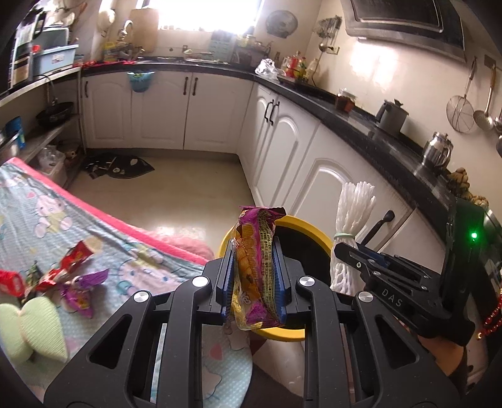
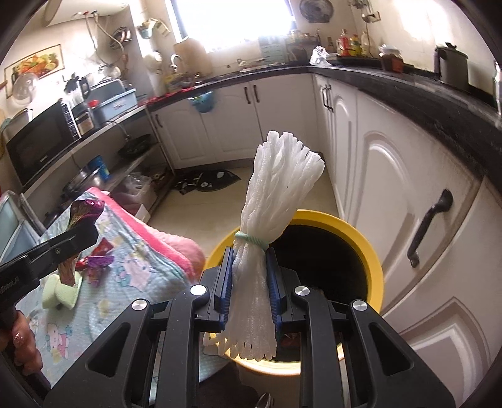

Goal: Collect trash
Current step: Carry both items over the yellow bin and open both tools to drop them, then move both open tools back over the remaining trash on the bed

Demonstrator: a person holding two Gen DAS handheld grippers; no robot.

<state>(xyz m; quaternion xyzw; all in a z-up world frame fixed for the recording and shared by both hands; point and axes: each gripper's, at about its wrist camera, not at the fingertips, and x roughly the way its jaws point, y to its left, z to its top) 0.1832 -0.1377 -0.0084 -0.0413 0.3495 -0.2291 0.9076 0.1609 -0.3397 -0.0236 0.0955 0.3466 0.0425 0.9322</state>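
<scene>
A desk under a cartoon-print cloth (image 1: 47,219) carries loose wrappers (image 1: 81,282) and a green foam piece (image 1: 34,329). Beside it on the floor stands the yellow-rimmed bin (image 2: 373,251). The right tongs (image 2: 249,282) are clamped on a white foam net bundle (image 2: 276,188), held upright over the bin's near rim. The left tongs (image 1: 255,282) grip a purple-and-yellow snack wrapper (image 1: 255,251) before the bin.

Daylight from window (image 1: 207,12) blown out; glare on floor (image 1: 188,201) and wall tiles (image 1: 392,72). Strong fisheye bending, dark corners; foreground slightly soft.
</scene>
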